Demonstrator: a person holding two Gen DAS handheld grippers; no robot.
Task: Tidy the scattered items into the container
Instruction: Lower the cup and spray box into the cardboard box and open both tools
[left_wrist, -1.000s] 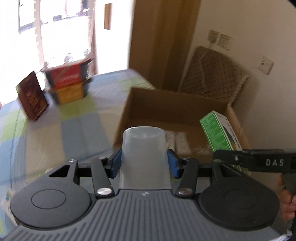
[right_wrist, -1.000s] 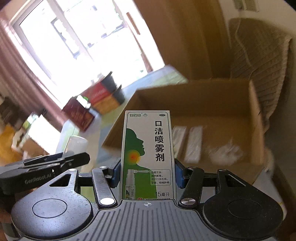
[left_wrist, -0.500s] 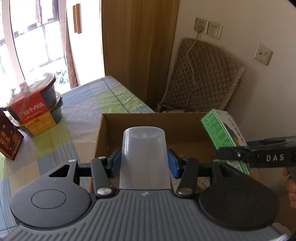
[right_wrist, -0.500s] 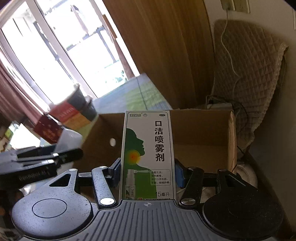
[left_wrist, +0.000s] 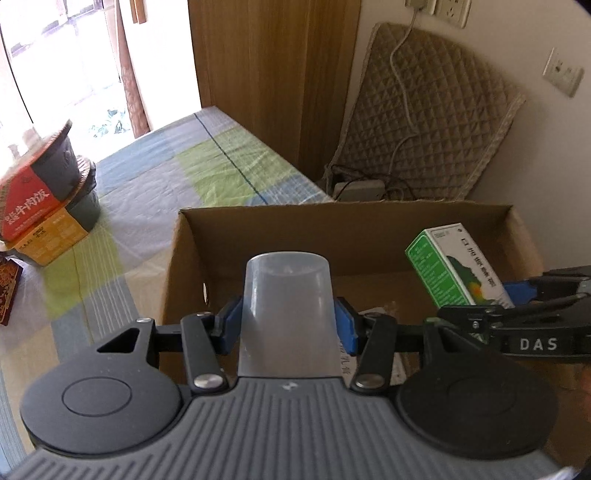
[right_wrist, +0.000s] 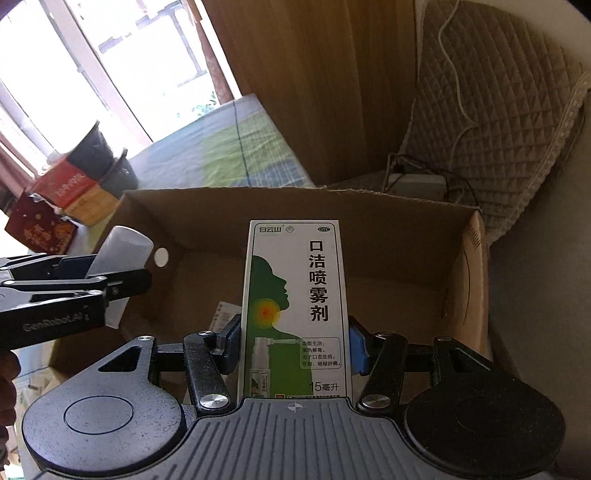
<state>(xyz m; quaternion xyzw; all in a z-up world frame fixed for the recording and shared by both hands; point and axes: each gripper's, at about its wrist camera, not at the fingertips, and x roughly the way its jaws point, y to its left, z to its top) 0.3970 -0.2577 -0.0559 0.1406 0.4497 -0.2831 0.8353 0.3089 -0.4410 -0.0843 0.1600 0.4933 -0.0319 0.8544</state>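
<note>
Two items are held above the open cardboard box (left_wrist: 258, 221): a translucent plastic cup (left_wrist: 288, 314), upside down, and a green-and-white throat spray carton (right_wrist: 295, 302) printed with Chinese text and a head in profile. The left tool (left_wrist: 288, 325) has its blue pads (left_wrist: 231, 325) pressed against the cup's sides, closed onto it, and the cup sits over the box's left half. The right tool (right_wrist: 295, 343) is clamped on the lower part of the spray carton, which stands upright between its blue pads (right_wrist: 357, 350) over the box's middle; in the left wrist view the same carton (left_wrist: 454, 266) shows tilted at the box's right side, with the right tool's black body marked "DAS" in front of it. In the right wrist view the left tool (right_wrist: 122, 273) enters from the left with the cup (right_wrist: 125, 254) in its grip. Inside the box, flat white packets (right_wrist: 221, 317) lie on the bottom, mostly hidden behind the tools. The box stands on the desk (left_wrist: 155, 184), which wears a checked cloth of blue, green and pale squares. Well apart to the left sit stacked instant-meal tubs (left_wrist: 40, 195) with red and yellow sleeves, and a dark red packet (left_wrist: 9, 291) beside them. Behind the box, a quilted beige pad (left_wrist: 432, 122) leans against the wall with a white cable (left_wrist: 399, 62) running up to a wall socket (left_wrist: 439, 9).
</note>
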